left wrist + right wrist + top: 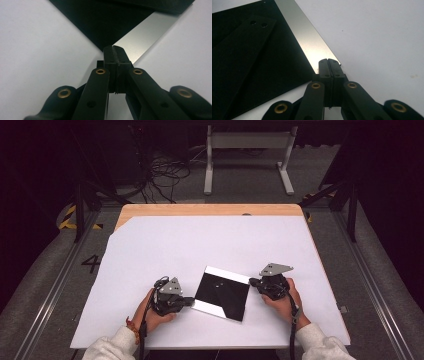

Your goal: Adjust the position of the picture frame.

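A white sheet (165, 245) is covering most of the table (210, 209), leaving wood showing along its far edge. Beyond that edge, black cables (165, 175) are lying tangled beside a white frame (247, 155).

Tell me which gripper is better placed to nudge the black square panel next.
Marginally the left gripper: its shut tips sit at the black square panel's near-left corner, seemingly touching it. The right gripper, also shut, is at the right corner, so either could push.

A flat plate (222, 293) lies on the sheet (165, 245), between both hand-held grippers.
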Demonstrator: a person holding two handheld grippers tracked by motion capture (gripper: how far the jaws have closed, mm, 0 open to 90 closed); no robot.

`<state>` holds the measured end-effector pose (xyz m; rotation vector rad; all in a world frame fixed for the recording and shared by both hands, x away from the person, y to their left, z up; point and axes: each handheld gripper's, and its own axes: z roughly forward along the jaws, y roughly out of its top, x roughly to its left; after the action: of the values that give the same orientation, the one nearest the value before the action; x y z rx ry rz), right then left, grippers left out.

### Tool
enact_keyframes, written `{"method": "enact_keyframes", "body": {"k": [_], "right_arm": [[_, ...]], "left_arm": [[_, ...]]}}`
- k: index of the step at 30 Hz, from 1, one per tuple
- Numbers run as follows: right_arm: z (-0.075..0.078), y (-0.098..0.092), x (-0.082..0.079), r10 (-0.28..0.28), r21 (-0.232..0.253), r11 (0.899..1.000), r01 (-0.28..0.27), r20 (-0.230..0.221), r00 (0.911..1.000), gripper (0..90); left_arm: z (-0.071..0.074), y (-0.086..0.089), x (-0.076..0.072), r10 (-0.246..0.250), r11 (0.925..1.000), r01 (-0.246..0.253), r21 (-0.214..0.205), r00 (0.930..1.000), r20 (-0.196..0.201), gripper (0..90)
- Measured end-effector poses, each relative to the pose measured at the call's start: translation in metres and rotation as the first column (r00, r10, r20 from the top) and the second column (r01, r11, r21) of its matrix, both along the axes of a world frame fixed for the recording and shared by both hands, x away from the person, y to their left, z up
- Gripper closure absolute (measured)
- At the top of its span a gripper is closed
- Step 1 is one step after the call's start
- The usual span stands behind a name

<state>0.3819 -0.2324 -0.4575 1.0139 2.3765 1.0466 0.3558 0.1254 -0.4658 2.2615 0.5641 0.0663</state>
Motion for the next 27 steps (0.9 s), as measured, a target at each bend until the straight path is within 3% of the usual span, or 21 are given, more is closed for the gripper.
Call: {"method": "enact_keyframes", "body": {"k": [3,8,13,17,27], "right_arm": [[0.0,0.001,0.005,-0.015,0.03,0.999,0.016,-0.025,0.9996,90.0],[0.0,0.008,0.013,-0.033,0.008,0.999,0.033,-0.012,0.9994,90.0],[0.0,0.009,0.022,-0.037,0.036,0.999,0.039,-0.038,0.9986,90.0],[0.0,0.012,0.025,-0.036,0.025,0.999,0.037,-0.024,0.9991,90.0],[0.0,0.017,0.032,-0.048,0.023,0.999,0.049,-0.017,0.9987,90.0]], "left_arm": [[0.0,0.0,-0.003,-0.007,1.0,0.007,-0.005,0.9999,-0.009,89.9],[-0.001,-0.001,-0.009,-0.01,0.9999,0.01,-0.005,0.9999,0.0,89.9],[-0.001,-0.003,-0.012,-0.013,0.9999,0.013,-0.008,0.9999,-0.001,89.9],[-0.002,-0.003,-0.013,-0.013,0.9997,0.013,-0.022,0.9999,-0.007,89.8],[0.0,-0.008,-0.016,-0.023,0.9997,0.023,0.012,0.9996,0.018,89.8]]}}
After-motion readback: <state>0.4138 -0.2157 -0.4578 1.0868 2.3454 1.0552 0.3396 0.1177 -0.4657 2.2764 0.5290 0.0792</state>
